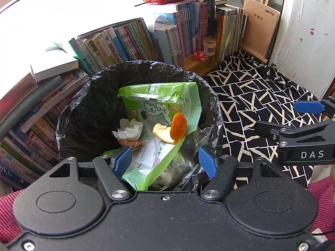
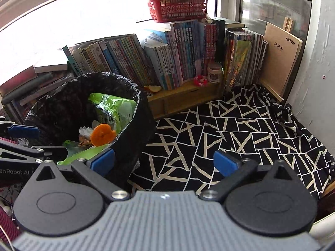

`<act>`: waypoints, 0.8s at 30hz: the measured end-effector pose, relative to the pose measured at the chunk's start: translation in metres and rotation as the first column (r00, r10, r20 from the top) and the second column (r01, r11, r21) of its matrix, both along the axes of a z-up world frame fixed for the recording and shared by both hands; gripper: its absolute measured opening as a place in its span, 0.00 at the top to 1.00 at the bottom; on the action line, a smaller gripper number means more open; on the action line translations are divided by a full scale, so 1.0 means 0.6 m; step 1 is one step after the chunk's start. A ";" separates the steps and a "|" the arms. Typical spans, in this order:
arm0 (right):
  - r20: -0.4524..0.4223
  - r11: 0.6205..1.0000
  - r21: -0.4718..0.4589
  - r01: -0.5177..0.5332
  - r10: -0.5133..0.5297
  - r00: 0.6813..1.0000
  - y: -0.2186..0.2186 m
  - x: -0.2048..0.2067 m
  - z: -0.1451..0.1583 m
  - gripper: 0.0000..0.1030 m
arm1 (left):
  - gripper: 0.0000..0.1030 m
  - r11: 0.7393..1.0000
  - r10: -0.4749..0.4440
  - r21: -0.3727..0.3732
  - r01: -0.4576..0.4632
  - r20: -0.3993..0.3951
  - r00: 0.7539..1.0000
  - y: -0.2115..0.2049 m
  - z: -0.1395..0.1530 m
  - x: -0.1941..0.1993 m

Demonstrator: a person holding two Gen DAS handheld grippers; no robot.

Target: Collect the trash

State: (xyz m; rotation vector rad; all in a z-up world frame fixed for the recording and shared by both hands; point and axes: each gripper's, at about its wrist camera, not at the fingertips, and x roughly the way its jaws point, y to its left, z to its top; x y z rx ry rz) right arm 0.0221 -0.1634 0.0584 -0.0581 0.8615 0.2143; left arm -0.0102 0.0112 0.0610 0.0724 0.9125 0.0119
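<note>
One trash bin (image 1: 69, 125), lined with a black plastic bag, stands on a black cloth with cream lines (image 1: 261, 104), its far side close against a row of upright books (image 1: 129, 41). The collected trash lies inside it: one green snack wrapper (image 1: 167, 104) leaning against the far wall, one piece of orange peel (image 1: 178, 127) on the wrapper, one crumpled white tissue (image 1: 129, 129) and one small brown scrap (image 1: 134, 143) beside it.

The left gripper (image 1: 165, 162) hangs over the bin's near rim with its two blue pads spread well apart; the wrapper's lower end shows between them, but neither pad presses on it. The right gripper (image 2: 165, 163) is opened wide and holds nothing; its left pad sits at the bin's outer wall and its right pad is over the cloth. The two grippers are side by side, each showing at the edge of the other's view.

To the right of the bin the cloth lies open as far as the white wall (image 2: 322, 62). One red basket (image 2: 178, 8) sits atop the books, and one small jar (image 2: 214, 74) stands on a wooden box (image 2: 184, 98).
</note>
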 end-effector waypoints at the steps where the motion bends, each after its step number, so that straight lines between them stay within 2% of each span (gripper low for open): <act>1: 0.002 1.000 0.000 0.001 -0.001 1.000 0.000 0.001 0.000 0.00 | 0.21 1.000 0.005 0.003 -0.005 0.003 1.000 0.000 0.000 0.000; 6: -0.002 1.000 0.002 0.001 -0.001 1.000 -0.001 0.003 -0.005 0.00 | 0.21 1.000 0.004 -0.003 -0.004 0.009 1.000 -0.001 0.001 0.000; 12: -0.051 1.000 -0.008 -0.025 0.025 0.998 0.003 0.006 -0.017 0.00 | 0.21 1.000 0.018 -0.006 -0.018 -0.007 1.000 0.000 -0.004 0.000; 24: -0.064 1.000 -0.019 -0.016 0.014 0.998 0.004 0.007 -0.017 0.00 | 0.21 0.998 0.061 -0.011 -0.061 -0.045 0.997 0.007 -0.011 0.003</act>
